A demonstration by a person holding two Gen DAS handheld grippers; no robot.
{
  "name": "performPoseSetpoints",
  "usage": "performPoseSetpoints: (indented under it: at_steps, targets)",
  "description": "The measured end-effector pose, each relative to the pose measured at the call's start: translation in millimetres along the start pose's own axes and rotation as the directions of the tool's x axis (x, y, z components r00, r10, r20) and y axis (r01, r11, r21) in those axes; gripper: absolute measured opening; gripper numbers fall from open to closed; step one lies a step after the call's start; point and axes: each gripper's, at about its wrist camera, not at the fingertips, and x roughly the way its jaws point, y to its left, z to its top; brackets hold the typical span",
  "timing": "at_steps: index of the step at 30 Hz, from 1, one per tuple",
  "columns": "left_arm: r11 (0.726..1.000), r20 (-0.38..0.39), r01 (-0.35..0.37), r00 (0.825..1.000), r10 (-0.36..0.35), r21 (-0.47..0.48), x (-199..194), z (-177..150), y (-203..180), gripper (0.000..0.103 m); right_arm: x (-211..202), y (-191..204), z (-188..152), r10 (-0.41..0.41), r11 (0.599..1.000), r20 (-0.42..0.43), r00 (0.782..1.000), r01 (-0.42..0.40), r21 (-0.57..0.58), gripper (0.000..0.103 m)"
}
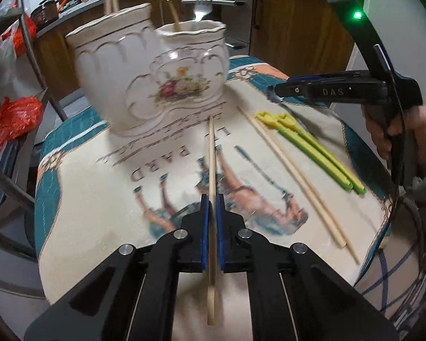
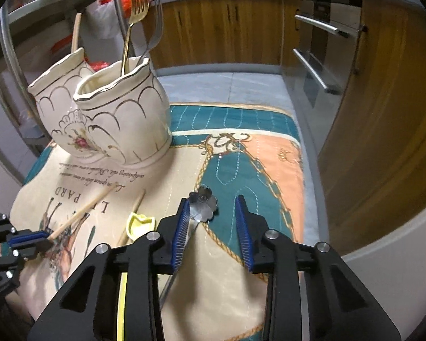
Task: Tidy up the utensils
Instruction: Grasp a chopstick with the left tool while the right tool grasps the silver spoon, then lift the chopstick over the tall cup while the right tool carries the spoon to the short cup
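Observation:
My left gripper (image 1: 212, 199) is shut on a wooden chopstick (image 1: 211, 156) that points toward the white ceramic utensil holder (image 1: 144, 76). It shows in the right wrist view too (image 2: 47, 237). The holder (image 2: 122, 119) has two compartments: one with a gold fork (image 2: 133, 20) and a silver fork (image 2: 156, 28), the other with a wooden stick (image 2: 76, 32). A pair of wooden chopsticks (image 1: 295, 176) and yellow-green tongs (image 1: 312, 147) lie on the mat. My right gripper (image 2: 214, 213) is open over a metal flower-shaped spoon (image 2: 203, 204).
A printed mat (image 2: 255, 153) covers the table. A metal rack (image 1: 17, 147) with red bags (image 1: 11, 116) stands left. Wooden cabinets (image 2: 227, 28) and an oven (image 2: 321, 65) lie behind.

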Motion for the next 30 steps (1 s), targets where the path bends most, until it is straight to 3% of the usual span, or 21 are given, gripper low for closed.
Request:
performPoseSetpoints:
  at_steps: [5,10,13,15,18,21,25,28,30]
  targets:
    - [0.999,-0.007,0.005,1.000,-0.006,-0.041,-2,-8,9,0.005,12,-5,4,0.046,0.999,-0.032,0.998,-0.045,0.012,0.032]
    - [0.998,-0.013,0.020,1.000,-0.020,-0.057,1,-4,10,0.007,17,-5,6,0.059,0.998,-0.035,0.998,-0.058,0.007,0.012]
    - [0.997,-0.012,0.035,0.999,-0.036,-0.062,7,1,7,0.018,13,-3,6,0.057,0.998,-0.021,0.998,-0.057,0.004,0.006]
    - [0.998,-0.020,0.037,0.999,-0.038,-0.060,11,3,3,0.020,6,-1,5,0.055,0.999,-0.008,0.998,-0.055,0.004,0.003]
    - [0.997,-0.024,0.036,0.999,-0.038,-0.064,14,6,2,0.020,-8,3,5,0.036,0.999,0.033,0.999,-0.036,-0.016,0.003]
    - [0.998,-0.024,0.027,0.999,-0.028,-0.059,14,6,4,0.006,-27,8,5,0.019,0.999,0.085,0.996,-0.016,-0.034,0.003]
    - [0.997,-0.013,0.043,0.999,-0.044,-0.061,11,4,10,0.006,-56,16,2,-0.009,0.998,0.166,0.986,0.020,-0.065,0.003]
    - [0.996,0.034,0.074,0.997,-0.072,-0.058,3,1,14,0.006,-81,19,-1,-0.039,0.995,0.244,0.969,0.059,-0.078,0.003]
    - [0.993,0.112,0.104,0.989,-0.098,-0.049,-9,-1,16,0.006,-96,20,-3,-0.054,0.994,0.288,0.956,0.079,-0.075,0.003]
